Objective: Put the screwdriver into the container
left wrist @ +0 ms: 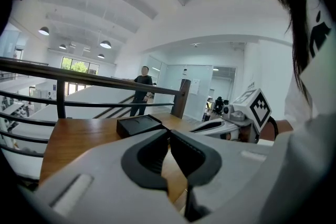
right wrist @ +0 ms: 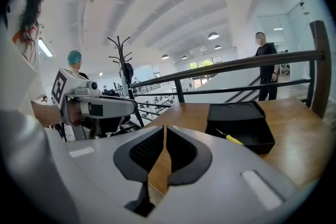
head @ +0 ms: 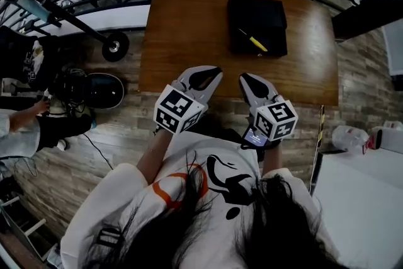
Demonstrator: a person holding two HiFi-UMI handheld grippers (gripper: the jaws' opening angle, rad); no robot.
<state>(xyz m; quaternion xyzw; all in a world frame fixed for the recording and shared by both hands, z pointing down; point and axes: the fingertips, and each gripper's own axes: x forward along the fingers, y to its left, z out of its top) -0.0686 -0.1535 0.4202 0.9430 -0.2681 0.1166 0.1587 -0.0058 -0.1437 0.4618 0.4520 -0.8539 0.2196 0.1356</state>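
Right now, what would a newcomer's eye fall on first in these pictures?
The yellow-handled screwdriver stands out: it lies inside the black container on the far part of the wooden table. The left gripper and the right gripper are side by side at the table's near edge, both shut and empty.

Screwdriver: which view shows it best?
Head view: the screwdriver lies whole inside the black container. Right gripper view shows it low and foreshortened; left gripper view shows only the black container.

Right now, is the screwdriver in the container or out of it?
In. The yellow-handled screwdriver lies inside the black container, shown in both the head and right gripper views.
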